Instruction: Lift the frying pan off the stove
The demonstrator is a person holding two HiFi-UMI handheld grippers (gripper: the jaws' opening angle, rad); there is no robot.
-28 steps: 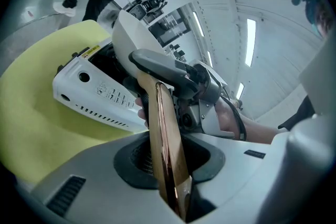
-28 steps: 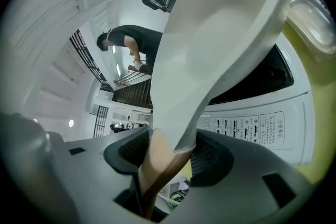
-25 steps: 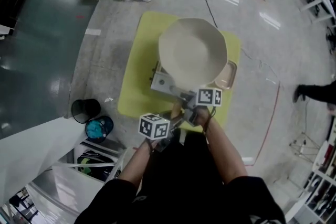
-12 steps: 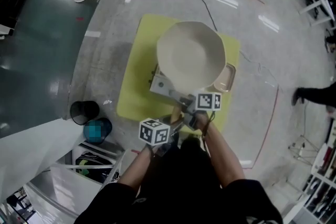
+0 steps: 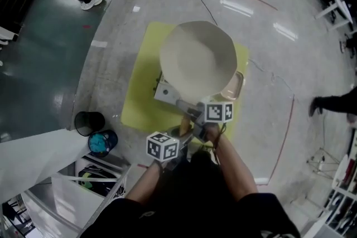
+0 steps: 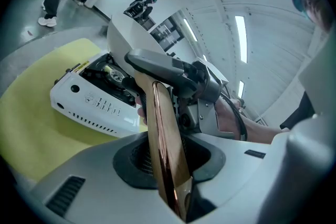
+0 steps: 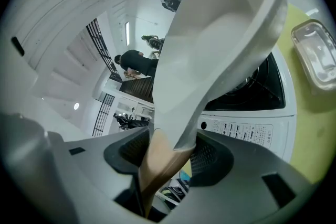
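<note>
A: Grip status being logged?

B: Nearest, the left tongs (image 6: 169, 162) are being held clamped on the end of the glossy handle (image 6: 161, 118). Just ahead, the right tongs (image 7: 165, 160) are being pressed on it where it meets the frying pan (image 5: 196, 58). The pan is being held tilted, just above the burner of the stove (image 5: 166, 92), over the yellow desk (image 5: 138, 106).

A: Risk being noted?

B: The weight is being carried far beyond both grips, so the smooth handle is judged likely to twist or slide. A dipping rim could catch the grate, drag the stove, or strike the clear container (image 7: 315, 55) beside it.
</note>
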